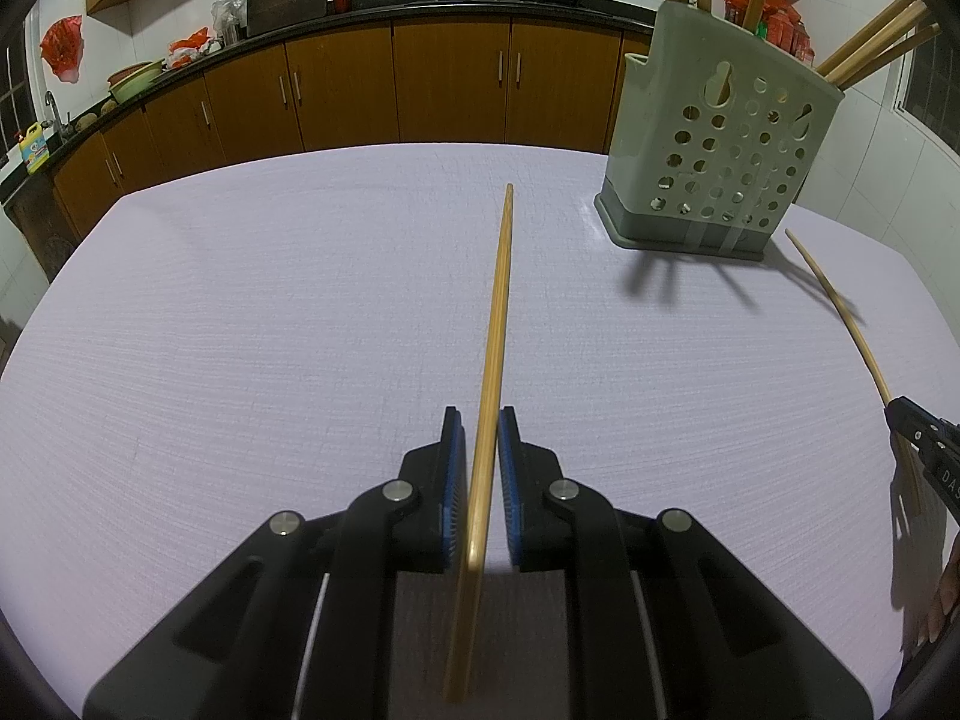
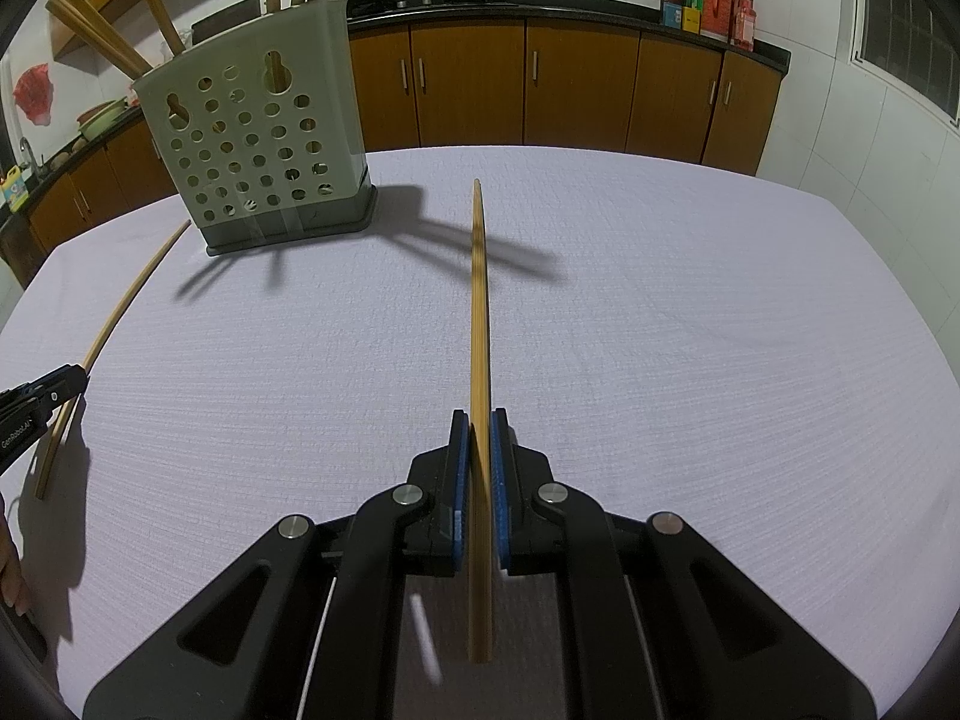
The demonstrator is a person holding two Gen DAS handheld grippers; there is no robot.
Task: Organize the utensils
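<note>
We see both grippers pinching slim bamboo chopsticks over the lilac woven-cloth worktop: left gripper point(image 1: 481, 420) fingers clamp one chopstick point(image 1: 497, 312), right gripper point(image 2: 480, 420) fingers clamp another chopstick point(image 2: 478, 300). The perforated grey-green plastic holder point(image 1: 717, 150) stands near the far edge, its chopstick tops cut off.

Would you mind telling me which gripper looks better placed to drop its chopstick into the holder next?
Too close to call. The left gripper and right gripper each clamp a chopstick, and the holder sits diagonally ahead of both at similar range.
</note>
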